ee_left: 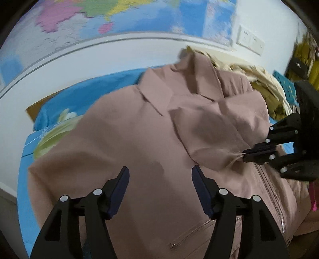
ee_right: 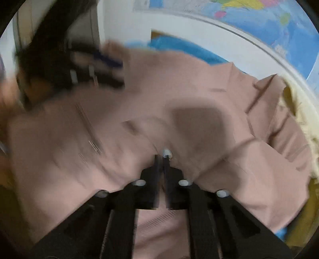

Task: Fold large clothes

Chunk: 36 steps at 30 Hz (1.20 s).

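A large dusty-pink jacket point(ee_left: 139, 139) with a collar point(ee_left: 157, 95) and a zip point(ee_left: 269, 185) lies spread over a blue bed sheet point(ee_left: 83, 93). My left gripper point(ee_left: 160, 172) hovers open just above the jacket's body, with nothing between its fingers. From the right, my right gripper point(ee_left: 244, 155) is shut on the edge of a sleeve fold point(ee_left: 209, 129) that lies across the chest. In the blurred right wrist view the right gripper point(ee_right: 162, 156) pinches pink cloth point(ee_right: 199, 123), and the left gripper point(ee_right: 111, 69) shows as a dark smear at upper left.
A world map point(ee_left: 139, 16) covers the white wall behind the bed, with wall sockets point(ee_left: 250, 39) to its right. A heap of cream and olive clothes point(ee_left: 259, 79) lies past the jacket's far right shoulder. A teal dotted item point(ee_left: 285, 83) sits beside that heap.
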{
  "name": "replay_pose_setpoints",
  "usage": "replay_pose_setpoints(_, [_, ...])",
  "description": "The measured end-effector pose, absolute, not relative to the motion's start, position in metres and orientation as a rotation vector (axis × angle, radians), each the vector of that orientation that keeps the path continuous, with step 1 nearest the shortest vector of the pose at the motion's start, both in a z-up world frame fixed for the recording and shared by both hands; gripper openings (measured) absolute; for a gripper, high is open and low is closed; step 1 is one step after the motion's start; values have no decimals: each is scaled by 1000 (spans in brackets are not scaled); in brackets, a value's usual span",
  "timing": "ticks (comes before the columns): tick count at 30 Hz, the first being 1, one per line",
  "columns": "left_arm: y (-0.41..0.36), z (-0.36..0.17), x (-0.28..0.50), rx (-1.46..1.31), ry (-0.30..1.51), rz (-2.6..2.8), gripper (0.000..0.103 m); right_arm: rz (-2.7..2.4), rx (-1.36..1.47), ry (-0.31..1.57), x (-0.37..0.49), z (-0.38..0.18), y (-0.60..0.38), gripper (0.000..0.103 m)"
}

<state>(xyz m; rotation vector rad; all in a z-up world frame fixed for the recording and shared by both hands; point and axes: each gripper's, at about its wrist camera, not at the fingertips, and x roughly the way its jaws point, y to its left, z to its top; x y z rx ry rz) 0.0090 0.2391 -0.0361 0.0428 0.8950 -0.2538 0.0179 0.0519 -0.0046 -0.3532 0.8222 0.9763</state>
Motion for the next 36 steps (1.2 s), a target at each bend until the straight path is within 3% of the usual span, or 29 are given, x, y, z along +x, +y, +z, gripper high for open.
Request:
replay_pose_setpoints(4, [269,-14,1,-40,826,-208,62,1111,2,806,52,43,78,4])
replay_pose_setpoints(8, [294,2,-3,-101,788,-163,67,1175,152,872,80,40,118,9])
replay_pose_setpoints(10, [298,0,-1,-120,801,-163,68,1195,207,942,96,23,130,35])
replay_pose_setpoints(11, [297,-5,2,-127,821,-171,69,1182,202,937,98,21,130,54])
replay_pose_setpoints(18, [271,-50,19,-76,981,-249,80,917,128,837,105,18,44,57])
replay_pose_setpoints(23, [240,-75,33,103,1045,-206,81,667,-2,833,117,0,-3,58])
replay_pose_setpoints(25, [229,-80,37,166,1021,-199,63,619,-29,846,122,-11,-12,58])
replay_pose_setpoints(27, [224,-78,39,229,983,-174,6,583,-33,850,124,-21,-19,56])
replay_pose_setpoints(34, [239,-41,69,257,882,-74,4,576,-11,838,123,-22,-30,55])
replay_pose_setpoints(36, [242,-39,82,265,876,-60,8,609,-25,813,112,-15,-25,55])
